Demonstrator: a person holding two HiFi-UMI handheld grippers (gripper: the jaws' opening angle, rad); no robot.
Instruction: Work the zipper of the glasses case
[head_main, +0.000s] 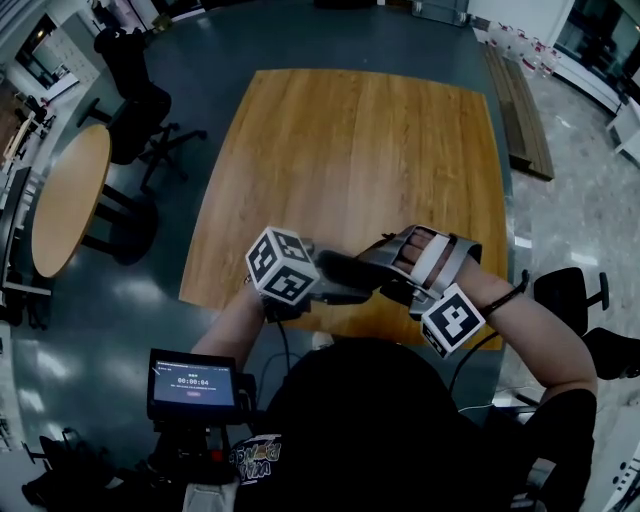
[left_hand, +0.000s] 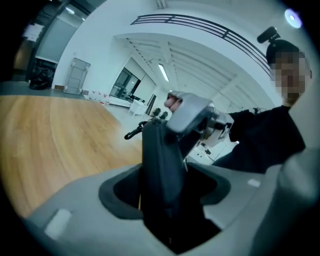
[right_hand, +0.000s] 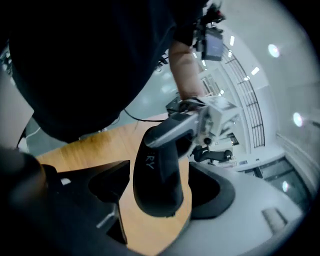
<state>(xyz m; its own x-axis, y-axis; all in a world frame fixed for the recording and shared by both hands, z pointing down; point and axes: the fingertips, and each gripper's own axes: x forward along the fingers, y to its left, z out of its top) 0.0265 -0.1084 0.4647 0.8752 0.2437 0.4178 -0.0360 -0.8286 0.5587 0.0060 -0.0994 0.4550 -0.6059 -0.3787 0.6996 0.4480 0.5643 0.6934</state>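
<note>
**Glasses case held aloft, zipper not yet worked**

Over the wooden table (head_main: 350, 150), my left gripper (left_hand: 167, 192) clamps one end of the black glasses case (head_main: 345, 272). My right gripper (right_hand: 160, 190) gapes wide around the other end without pressing. Next, I judge, it must find the zipper pull, unseen here.

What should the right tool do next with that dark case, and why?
Probably close the right tool gently on its end of the glasses case. Its jaws stand apart, with the table showing either side of the case, while the left tool seems to grip the other end alone, up in the air.
</note>
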